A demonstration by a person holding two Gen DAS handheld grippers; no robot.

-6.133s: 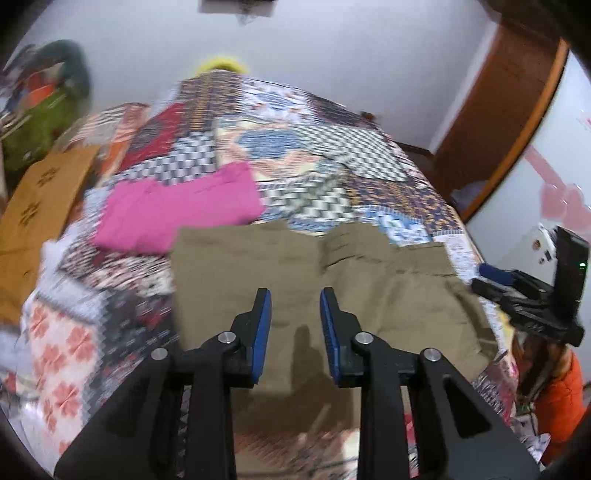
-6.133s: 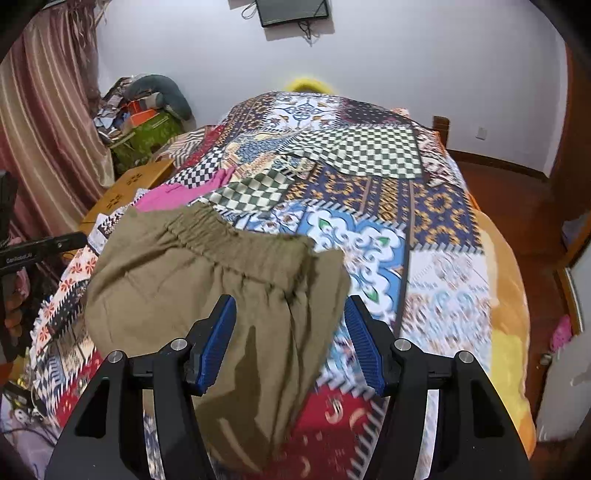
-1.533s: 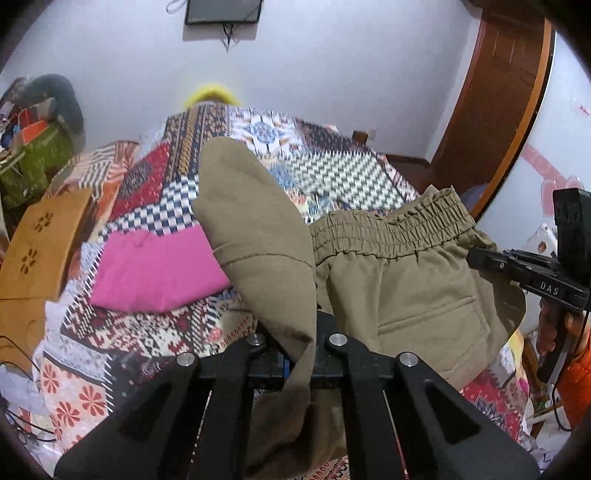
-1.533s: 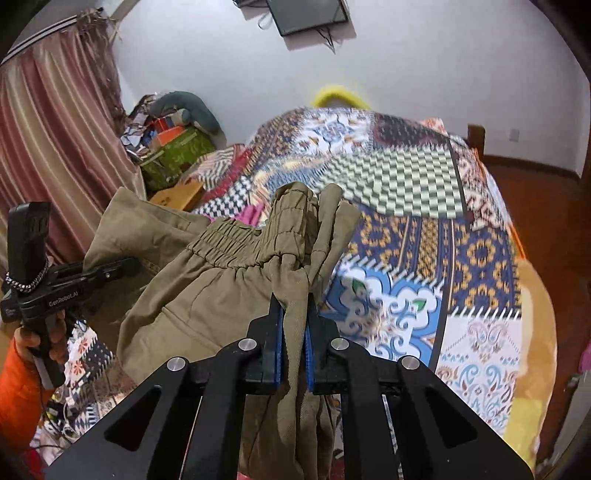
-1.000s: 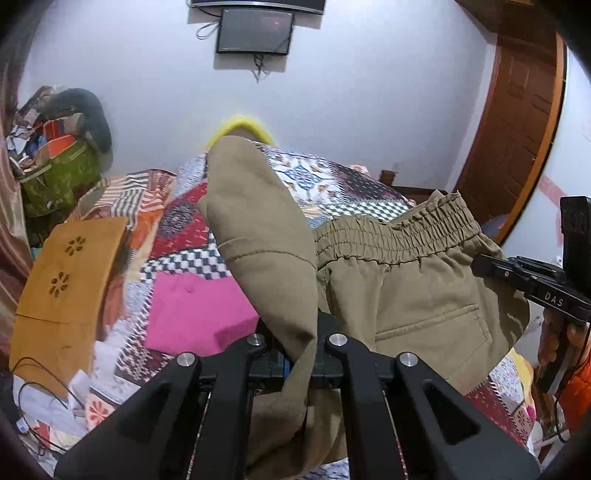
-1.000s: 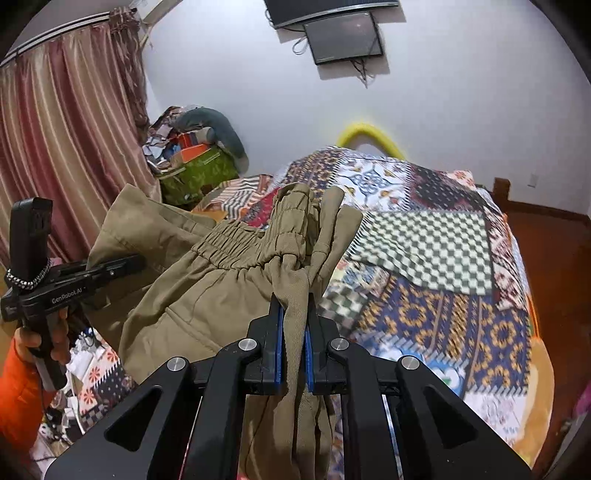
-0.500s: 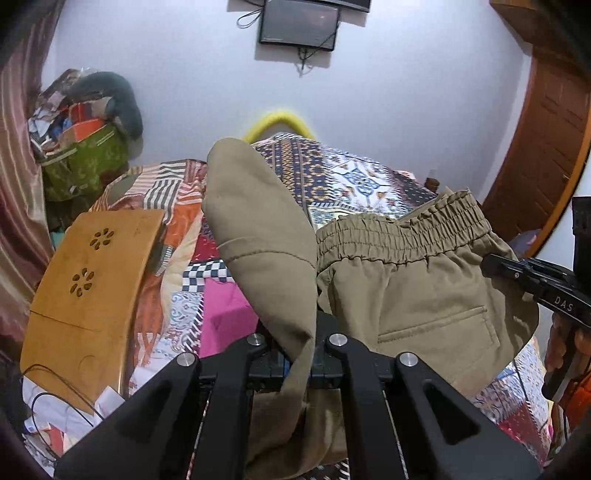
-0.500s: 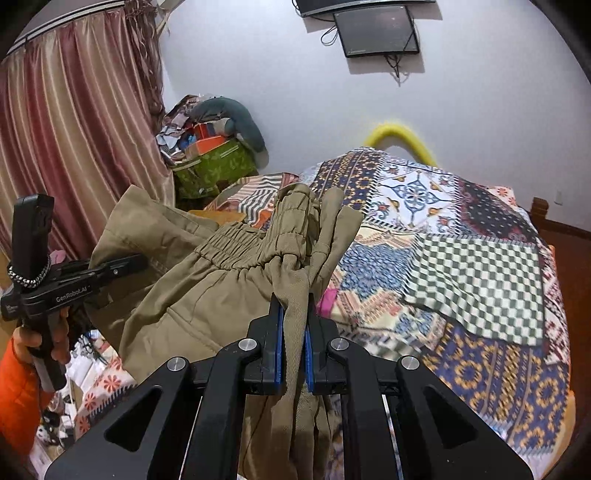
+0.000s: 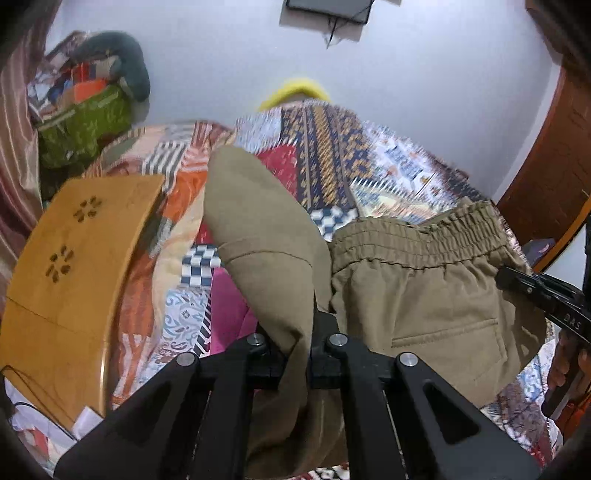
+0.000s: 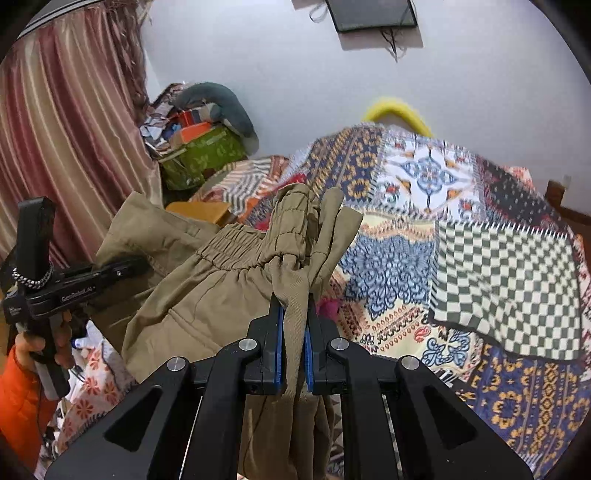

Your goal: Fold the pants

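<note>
Both claws are clamped on the olive-khaki cotton pants (image 9: 424,295) — left gripper (image 9: 297,354) pinching a leg hem, right gripper (image 10: 293,343) the elastic waistband — lifted above the patchwork bedspread (image 10: 480,258) (pink cloth (image 9: 229,306) beneath).

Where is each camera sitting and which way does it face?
Left wrist: on the left gripper, facing up the quilted bed; its fingers clamp the khaki pants.
Right wrist: on the right gripper, facing the bed and curtain; clamps the waistband.
Shared: pants, bed, wall screen, and each shows the other gripper.
</note>
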